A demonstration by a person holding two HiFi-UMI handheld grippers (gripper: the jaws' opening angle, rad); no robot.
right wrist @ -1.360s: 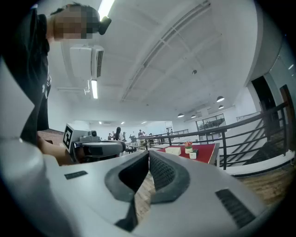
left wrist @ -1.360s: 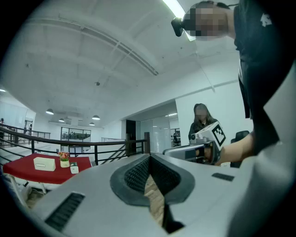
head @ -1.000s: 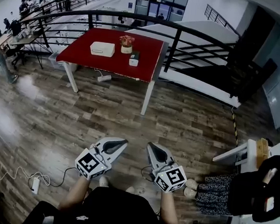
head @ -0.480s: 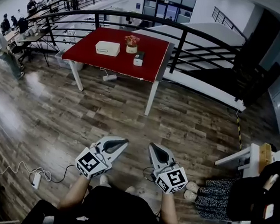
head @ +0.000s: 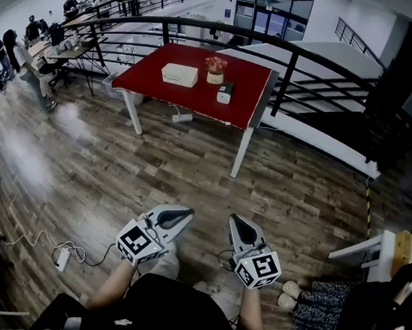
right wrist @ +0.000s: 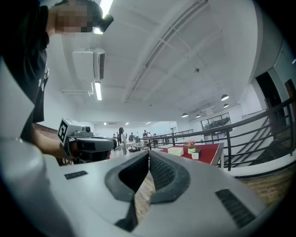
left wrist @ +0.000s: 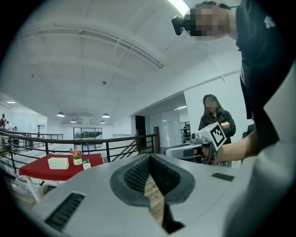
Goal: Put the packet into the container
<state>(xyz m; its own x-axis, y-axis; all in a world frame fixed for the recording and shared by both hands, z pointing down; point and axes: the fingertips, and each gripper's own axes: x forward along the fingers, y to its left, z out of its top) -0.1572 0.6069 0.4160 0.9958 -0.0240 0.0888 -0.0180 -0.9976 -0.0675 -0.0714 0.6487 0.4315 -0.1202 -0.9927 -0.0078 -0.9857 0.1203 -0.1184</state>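
Note:
Far ahead stands a red table [head: 198, 98]. On it are a white box-shaped container [head: 180, 75], a flower pot [head: 215, 70] and a small dark-and-white packet [head: 225, 92]. My left gripper [head: 181, 213] and right gripper [head: 235, 221] are held low, close to my body, well short of the table. Both are shut with nothing between the jaws. In the left gripper view the table [left wrist: 39, 167], container [left wrist: 58, 163] and packet [left wrist: 86, 164] show small at the left. In the right gripper view the container [right wrist: 175, 151] and packet [right wrist: 196, 154] show beyond the jaw tips.
A black railing [head: 288, 67] curves behind and to the right of the table. A power strip with its cable [head: 63, 258] lies on the wood floor at the left. Another person's skirt and shoes [head: 315, 309] are at my right, by a white table [head: 368, 249]. Several people sit at desks far left.
The red table has shifted rightwards and slightly lower in the head view as my viewpoint moves. Both grippers stay shut and empty, held in front of me.

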